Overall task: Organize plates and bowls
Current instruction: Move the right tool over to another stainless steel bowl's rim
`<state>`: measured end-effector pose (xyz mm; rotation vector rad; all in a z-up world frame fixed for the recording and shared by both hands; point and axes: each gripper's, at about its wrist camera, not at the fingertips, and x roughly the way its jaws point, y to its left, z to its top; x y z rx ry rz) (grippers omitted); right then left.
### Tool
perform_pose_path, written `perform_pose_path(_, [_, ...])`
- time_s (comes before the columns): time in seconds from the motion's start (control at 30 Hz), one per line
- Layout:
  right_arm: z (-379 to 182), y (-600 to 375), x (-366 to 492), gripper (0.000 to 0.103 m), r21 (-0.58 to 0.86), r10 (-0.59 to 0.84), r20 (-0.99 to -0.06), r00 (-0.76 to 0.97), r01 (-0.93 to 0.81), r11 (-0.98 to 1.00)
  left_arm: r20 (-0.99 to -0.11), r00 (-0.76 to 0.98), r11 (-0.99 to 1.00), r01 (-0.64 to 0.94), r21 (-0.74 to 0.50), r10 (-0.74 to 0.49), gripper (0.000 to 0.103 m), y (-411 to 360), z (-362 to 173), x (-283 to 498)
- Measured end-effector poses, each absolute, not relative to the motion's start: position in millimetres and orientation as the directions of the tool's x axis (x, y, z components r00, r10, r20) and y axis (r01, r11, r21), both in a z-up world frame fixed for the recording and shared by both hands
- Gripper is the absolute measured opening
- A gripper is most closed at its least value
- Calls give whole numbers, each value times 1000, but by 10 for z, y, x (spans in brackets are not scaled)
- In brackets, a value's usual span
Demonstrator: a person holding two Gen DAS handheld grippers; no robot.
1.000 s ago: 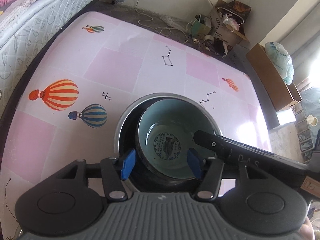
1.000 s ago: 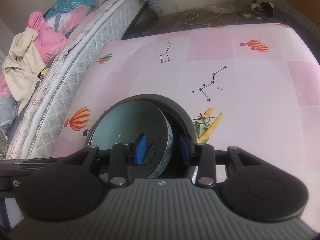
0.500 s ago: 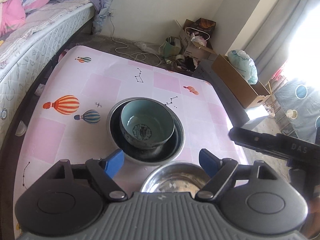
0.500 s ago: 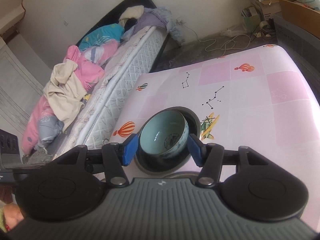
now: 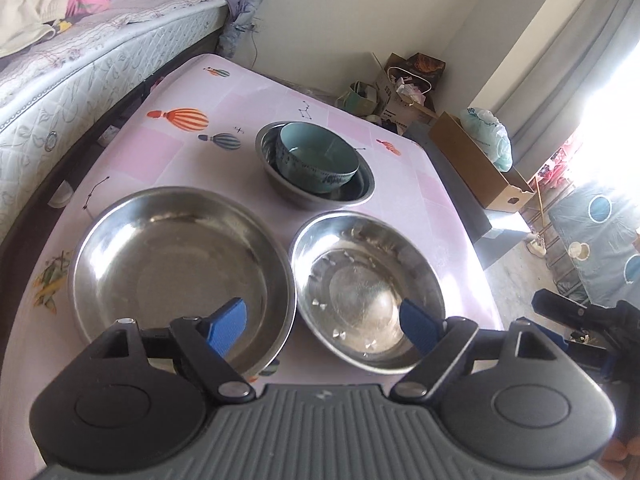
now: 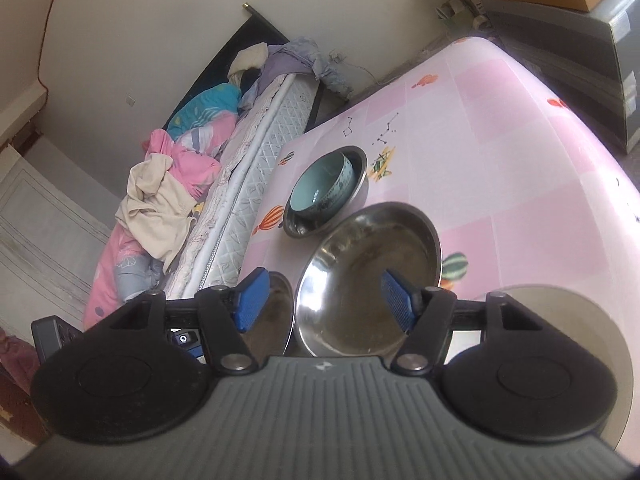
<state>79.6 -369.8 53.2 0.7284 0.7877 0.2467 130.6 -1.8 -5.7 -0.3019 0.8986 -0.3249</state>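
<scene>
A teal ceramic bowl (image 5: 316,156) (image 6: 322,190) sits nested in a steel bowl (image 5: 348,196) (image 6: 360,160) at the middle of the pink table. Nearer to me two more steel bowls lie side by side, a wide one (image 5: 180,268) on the left and a smaller one (image 5: 368,292) on the right. My left gripper (image 5: 324,328) hovers open over their near rims with nothing between its pads. My right gripper (image 6: 324,300) (image 5: 580,316) is opening its jaws above a steel bowl (image 6: 368,276) and holds nothing.
The table (image 5: 168,148) has a pink cloth with balloon prints. A mattress (image 5: 60,80) piled with bedding runs along its left side. Cardboard boxes (image 5: 480,168) stand on the floor beyond. A pale grey round plate (image 6: 580,320) shows behind my right gripper.
Both grippers have drawn back and risen away from the teal bowl, which stays in its steel bowl. Both sets of jaws have widened. Two more steel bowls have come into view.
</scene>
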Motion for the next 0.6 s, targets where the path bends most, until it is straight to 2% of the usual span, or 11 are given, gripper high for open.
perform_pose_path(0.23, [424, -3457, 423, 65, 681, 478, -576, 662, 66, 729, -706, 624, 934, 121, -336, -335, 85, 87, -104, 893])
perform_pose_path(0.6, [475, -3031, 140, 65, 680, 528, -568, 631, -1, 733, -713, 649, 941, 14, -337, -265, 85, 507, -283, 482])
